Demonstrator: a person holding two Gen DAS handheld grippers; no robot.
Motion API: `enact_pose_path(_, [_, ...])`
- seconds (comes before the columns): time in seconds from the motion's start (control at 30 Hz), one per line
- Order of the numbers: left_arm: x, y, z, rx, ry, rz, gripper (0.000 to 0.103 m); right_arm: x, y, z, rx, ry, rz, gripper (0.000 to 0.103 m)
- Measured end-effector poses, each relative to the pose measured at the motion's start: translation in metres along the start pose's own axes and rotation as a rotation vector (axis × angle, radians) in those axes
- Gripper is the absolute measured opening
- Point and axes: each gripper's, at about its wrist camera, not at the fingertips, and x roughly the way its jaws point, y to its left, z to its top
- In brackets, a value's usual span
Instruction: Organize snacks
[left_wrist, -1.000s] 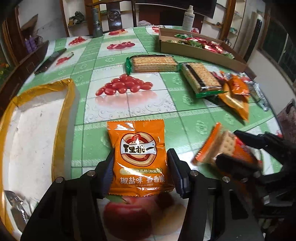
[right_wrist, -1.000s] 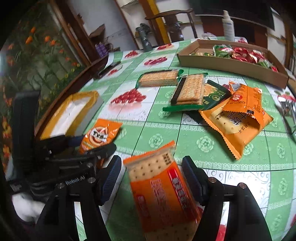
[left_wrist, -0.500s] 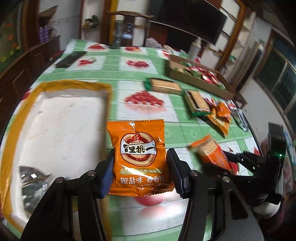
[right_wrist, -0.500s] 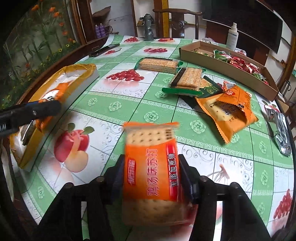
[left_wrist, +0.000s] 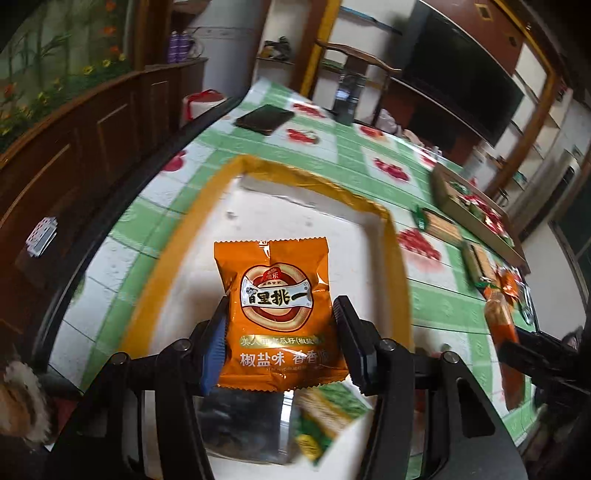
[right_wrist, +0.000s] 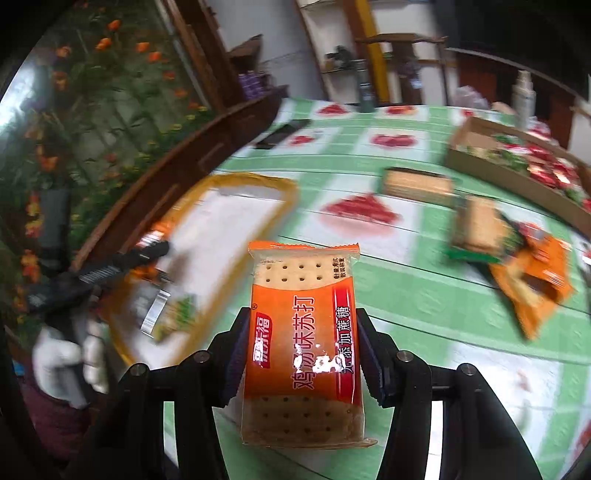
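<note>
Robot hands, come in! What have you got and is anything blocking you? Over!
Left gripper shut on orange seed packet, above yellow-rimmed tray. Right gripper shut on cracker pack. Nothing blocking.

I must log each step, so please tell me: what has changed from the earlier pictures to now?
The left gripper carried its orange snack packet over the yellow-rimmed tray. The right gripper, its jaws just closing, gripped and lifted the cracker pack. The other snacks stayed on the table.
</note>
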Motion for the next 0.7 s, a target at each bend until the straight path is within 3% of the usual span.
enact_pose_path(0.17, [0.011, 0.025, 0.005, -0.040, 0.017, 0.026, 0.053, 0.032, 0.041, 0.027, 0.003, 0.041, 0.120, 0.054])
enact_pose_path(0.4, [0.019, 0.038, 0.007, -0.048, 0.034, 0.016, 0.053, 0.101, 0.092, 0.051, -0.043, 0.111, 0.127, 0.054])
enact_pose_path(0.57, [0.019, 0.046, 0.006, -0.080, 0.031, -0.011, 0.054, 0.134, 0.103, 0.048, -0.047, 0.140, 0.110, 0.055])
enact_pose_path(0.7, [0.011, 0.046, 0.006, -0.112, 0.013, -0.046, 0.055, 0.137, 0.095, 0.049, -0.021, 0.125, 0.114, 0.057])
